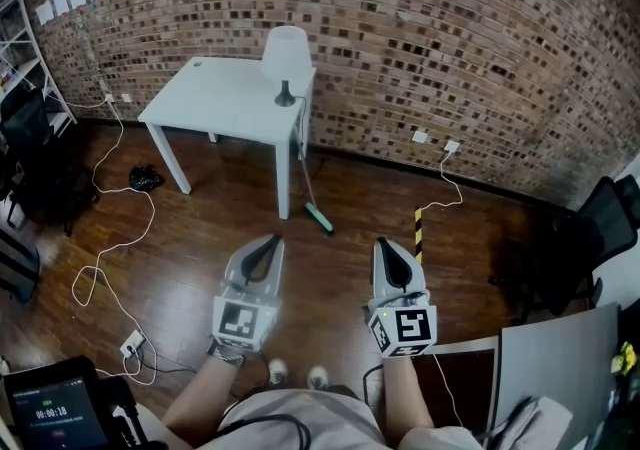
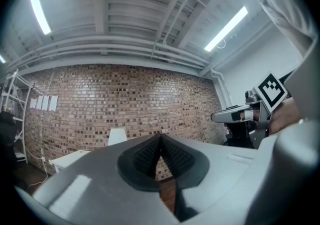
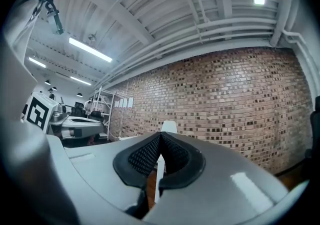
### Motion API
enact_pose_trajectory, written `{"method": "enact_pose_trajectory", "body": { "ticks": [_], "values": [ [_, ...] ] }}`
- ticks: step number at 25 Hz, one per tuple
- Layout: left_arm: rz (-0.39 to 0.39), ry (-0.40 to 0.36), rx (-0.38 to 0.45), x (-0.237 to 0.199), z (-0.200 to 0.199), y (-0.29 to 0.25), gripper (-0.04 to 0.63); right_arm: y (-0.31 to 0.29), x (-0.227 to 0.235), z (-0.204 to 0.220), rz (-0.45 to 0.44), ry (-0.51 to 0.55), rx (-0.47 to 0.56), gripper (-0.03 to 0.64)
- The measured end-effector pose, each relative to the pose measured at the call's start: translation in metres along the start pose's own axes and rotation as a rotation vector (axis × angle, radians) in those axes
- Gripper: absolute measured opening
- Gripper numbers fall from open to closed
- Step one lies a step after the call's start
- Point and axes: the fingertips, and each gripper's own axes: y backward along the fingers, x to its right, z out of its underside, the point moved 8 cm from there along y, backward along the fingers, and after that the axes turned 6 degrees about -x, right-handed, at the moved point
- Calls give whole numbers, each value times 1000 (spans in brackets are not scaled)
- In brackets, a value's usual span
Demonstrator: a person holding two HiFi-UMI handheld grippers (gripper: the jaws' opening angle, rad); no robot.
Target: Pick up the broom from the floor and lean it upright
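One broom (image 1: 318, 219), one table (image 1: 220, 98), one lamp (image 1: 286, 56); left tongs (image 1: 268, 243), right tongs (image 1: 388, 248) closed.

The left hand-held gripper (image 1: 267, 246) and the right hand-held gripper (image 1: 387, 254) are held out side by side, slightly apart, pointing roughly level and away. Both have their jaws pressed together, with nothing between them.

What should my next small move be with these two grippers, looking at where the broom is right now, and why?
Probably just draw both grippers back and stop. The broom already seems to stand with its head on the floor and its handle leaning against the white table. The left gripper and right gripper are both shut, empty and well short of it.
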Motion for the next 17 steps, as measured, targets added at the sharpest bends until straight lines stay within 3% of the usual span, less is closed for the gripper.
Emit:
{"method": "enact_pose_trajectory", "body": {
  "ticks": [8,17],
  "values": [
    [2,19,-7,-7,-9,-16,-2,-12,7,-6,-4,-9,-6,11],
    [7,-13,-2,11,6,11,-2,17,-2,12,-4,-12,1,11]
  ]
}}
